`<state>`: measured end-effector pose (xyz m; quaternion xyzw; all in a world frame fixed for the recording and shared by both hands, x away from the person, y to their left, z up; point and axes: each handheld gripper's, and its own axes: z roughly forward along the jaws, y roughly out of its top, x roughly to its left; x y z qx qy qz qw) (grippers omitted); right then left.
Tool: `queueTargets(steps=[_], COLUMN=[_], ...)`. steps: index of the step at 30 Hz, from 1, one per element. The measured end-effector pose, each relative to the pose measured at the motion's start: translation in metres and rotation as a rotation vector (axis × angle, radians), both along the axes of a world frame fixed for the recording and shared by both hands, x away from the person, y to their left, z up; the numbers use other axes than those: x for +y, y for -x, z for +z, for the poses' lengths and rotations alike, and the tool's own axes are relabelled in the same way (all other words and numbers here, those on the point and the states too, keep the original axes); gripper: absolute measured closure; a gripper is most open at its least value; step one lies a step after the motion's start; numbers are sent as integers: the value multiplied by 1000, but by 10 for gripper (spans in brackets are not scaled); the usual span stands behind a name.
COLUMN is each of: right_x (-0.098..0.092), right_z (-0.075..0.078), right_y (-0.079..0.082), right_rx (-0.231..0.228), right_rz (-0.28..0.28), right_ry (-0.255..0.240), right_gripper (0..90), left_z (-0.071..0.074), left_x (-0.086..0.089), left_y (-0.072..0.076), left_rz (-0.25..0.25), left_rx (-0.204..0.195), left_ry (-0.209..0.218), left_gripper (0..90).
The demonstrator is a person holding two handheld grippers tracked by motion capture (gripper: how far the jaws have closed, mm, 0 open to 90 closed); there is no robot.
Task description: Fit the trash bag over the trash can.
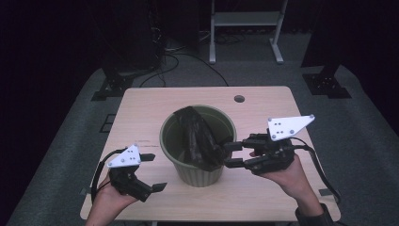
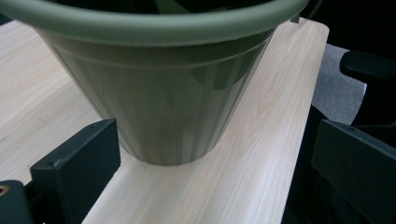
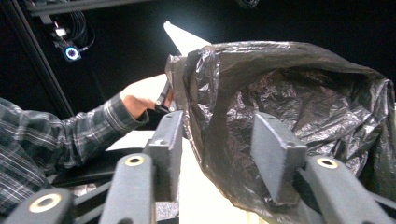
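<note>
Dim room, pale table (image 1: 141,113). Black bag (image 1: 200,139) in green pot (image 1: 195,172): light, limp, slippery; I'd pinch rim fold. Right gripper (image 1: 229,154) jaws apart around bag, left gripper (image 1: 153,172) jaws apart, empty.

I am looking at a table (image 1: 141,108) whose top is showing a pale wood-grain finish, smooth and matt, with fine streaks running along it in the left gripper view. The pot (image 1: 197,174) is reading as olive-green plastic, matt, with shallow ribs moulded down its wall and a smooth rolled rim. The bag (image 3: 299,93) is looking like thin black plastic film, crinkled all over and catching glossy highlights on its creases. The right gripper (image 1: 229,154) is showing hard matt black jaws with brass-coloured rivets, and the plate on top of it is appearing flat, pale and smooth. The sleeve (image 3: 51,140) is looking like soft woven plaid cloth. The floor around the table is appearing as rough grey carpet.
</note>
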<state>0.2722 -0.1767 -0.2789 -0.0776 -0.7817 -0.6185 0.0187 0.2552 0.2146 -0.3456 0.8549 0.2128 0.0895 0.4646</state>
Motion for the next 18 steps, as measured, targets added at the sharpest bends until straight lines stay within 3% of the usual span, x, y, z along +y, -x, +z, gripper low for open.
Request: queueTargets(steps=[2,6,10,18], right_x=[4,5,2,-6], right_z=[-1,-3,-3,-6], right_y=[-2,-9,-18,-55], right_rx=[-7,-30,-40,-20], right_rz=[8,-28,-75,-182], right_ry=[9,29,25,43], right_gripper=[687,871,895,898], left_z=[3,8,12,36], left_x=[0,-1,-4,-17], left_y=[1,1,2,0], left_rz=[-1,-11,-21,-59], left_rx=[-7,-18,-29,-82], left_ry=[8,12,17,27], left_gripper=[0,0,0,0])
